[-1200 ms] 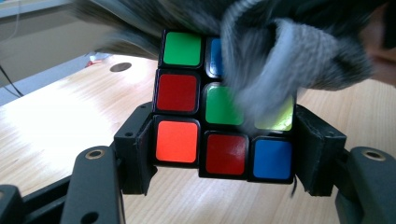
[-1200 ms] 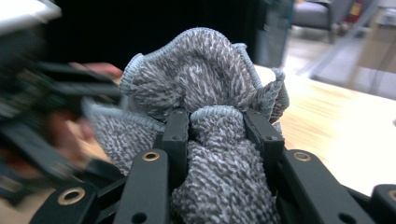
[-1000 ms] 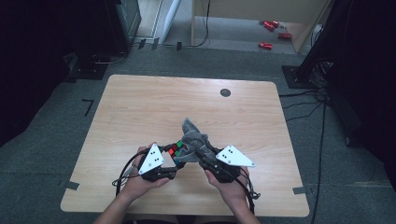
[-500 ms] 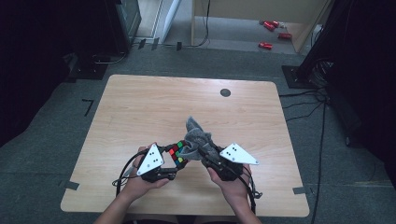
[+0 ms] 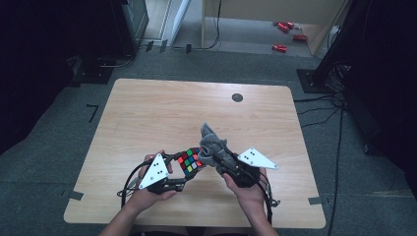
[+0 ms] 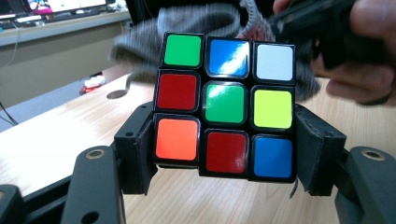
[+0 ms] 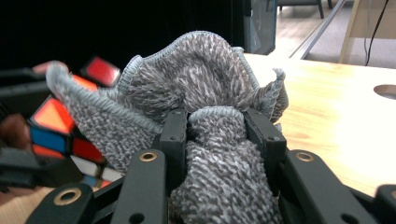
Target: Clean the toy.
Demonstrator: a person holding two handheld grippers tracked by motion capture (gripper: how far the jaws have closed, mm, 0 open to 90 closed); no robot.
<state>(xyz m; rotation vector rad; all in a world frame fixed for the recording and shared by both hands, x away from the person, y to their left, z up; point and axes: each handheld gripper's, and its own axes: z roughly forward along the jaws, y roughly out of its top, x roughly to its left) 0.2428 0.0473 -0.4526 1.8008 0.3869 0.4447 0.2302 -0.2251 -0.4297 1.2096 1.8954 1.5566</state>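
Observation:
A scrambled colour cube point(image 5: 189, 160) is held over the front middle of the wooden table point(image 5: 162, 113), and my left gripper point(image 5: 188, 168) is shut on it. The left gripper view has the cube point(image 6: 224, 105) clamped by its lower row between the two pads of the left gripper point(image 6: 224, 156). My right gripper point(image 5: 217, 158) is shut on a bunched grey cloth point(image 5: 212, 143), which touches the cube's right side. In the right gripper view the cloth point(image 7: 210, 84) bulges above the right gripper point(image 7: 217, 126), with the cube point(image 7: 70, 130) blurred at left.
A round dark grommet point(image 5: 237, 97) sits in the table's far side. Cables trail from both grippers toward the front edge. Red objects point(image 5: 280, 47) lie on the floor beyond the table, near a dark cabinet point(image 5: 130, 24) at back left.
My right gripper has shifted slightly to the right with the cloth, uncovering more of the cube's face. The left gripper and the cube have stayed put.

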